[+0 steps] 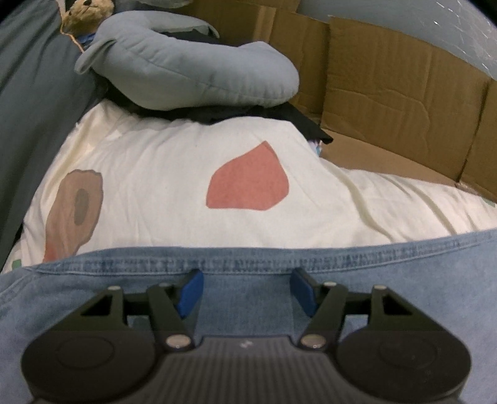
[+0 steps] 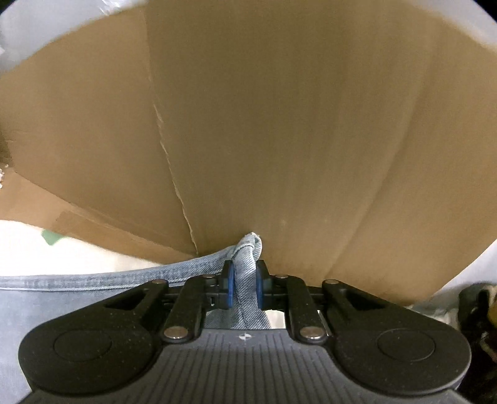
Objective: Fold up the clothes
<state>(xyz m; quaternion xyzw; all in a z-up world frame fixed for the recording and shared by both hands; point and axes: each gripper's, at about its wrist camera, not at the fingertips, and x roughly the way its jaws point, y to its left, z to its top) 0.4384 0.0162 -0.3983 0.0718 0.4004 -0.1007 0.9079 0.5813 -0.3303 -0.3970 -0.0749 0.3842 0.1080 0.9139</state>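
- Between the two wrist views no brand, label or readable writing shows; the only mark is a small pale emblem on each gripper's black body, too small to make out.
- Left wrist view: the left gripper (image 1: 247,287) has its jaws standing well apart over a light-blue denim garment (image 1: 248,310), near its stitched hem. The blue pads (image 1: 190,290) have cloth between them but do not press on it.
- The denim lies across a cream bedcover (image 1: 155,174) printed with a pink shape and a brown one. Its lower part is hidden behind the gripper's body and cut off at both sides of the view.
- Beyond the bedcover lies a grey-blue curved cushion (image 1: 186,71) on top of dark clothing (image 1: 279,116), most of which is hidden beneath it.
- A brown stuffed toy (image 1: 82,14) is cut off at the top edge, and its details are blurred.
- Cardboard walls (image 1: 388,77) stand at the right.
- Right wrist view: the right gripper (image 2: 243,287) has its jaws nearly closed, clamped on a bunched fold of the denim garment (image 2: 245,279) at a hemmed corner.
- Cardboard (image 2: 279,124) fills almost the whole view behind it. A dark object at the lower right edge is cut off and cannot be identified.
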